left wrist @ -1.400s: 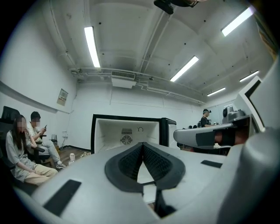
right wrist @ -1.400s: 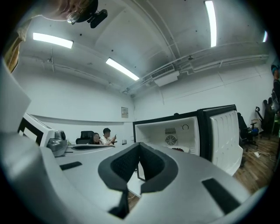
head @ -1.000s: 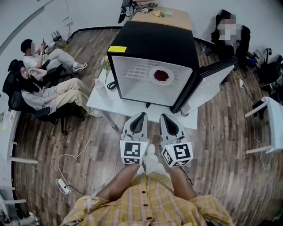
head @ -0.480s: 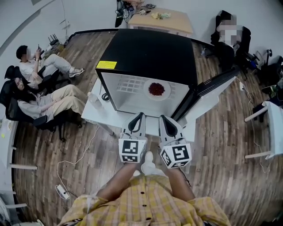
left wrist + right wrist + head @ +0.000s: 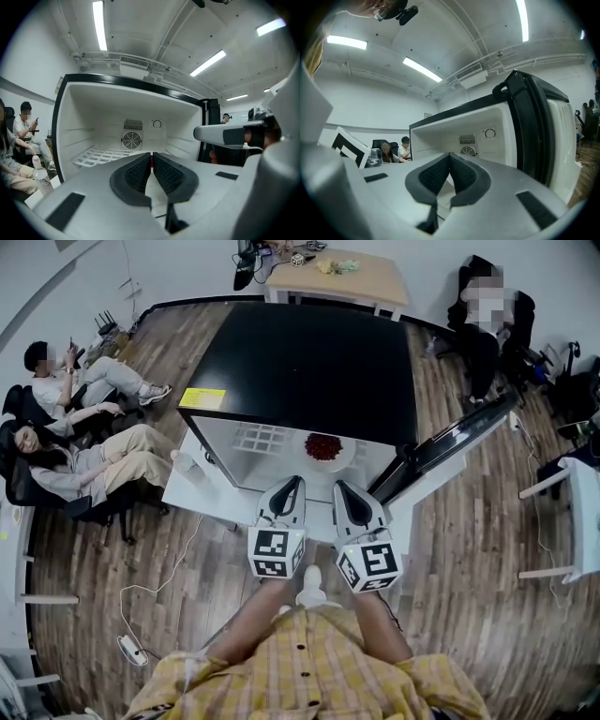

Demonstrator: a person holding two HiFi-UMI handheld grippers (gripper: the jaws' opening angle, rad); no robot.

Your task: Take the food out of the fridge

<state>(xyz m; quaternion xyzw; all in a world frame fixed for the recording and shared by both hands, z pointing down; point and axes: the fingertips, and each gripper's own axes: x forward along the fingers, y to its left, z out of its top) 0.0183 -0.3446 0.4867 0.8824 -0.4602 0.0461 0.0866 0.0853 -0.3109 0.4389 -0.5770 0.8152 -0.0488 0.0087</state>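
Food (image 5: 322,446) lies in the fridge (image 5: 300,362); the door (image 5: 464,437) stands open at the fridge's right. The left gripper (image 5: 292,484) and right gripper (image 5: 341,488) are before the fridge, people (image 5: 89,451) sit left of it, and a desk (image 5: 366,279) stands behind it.

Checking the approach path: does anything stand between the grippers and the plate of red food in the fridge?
Nothing visible does. The fridge door is swung open to the right, and the plate of red food sits in the open compartment, straight ahead of the left gripper and right gripper, both shut.
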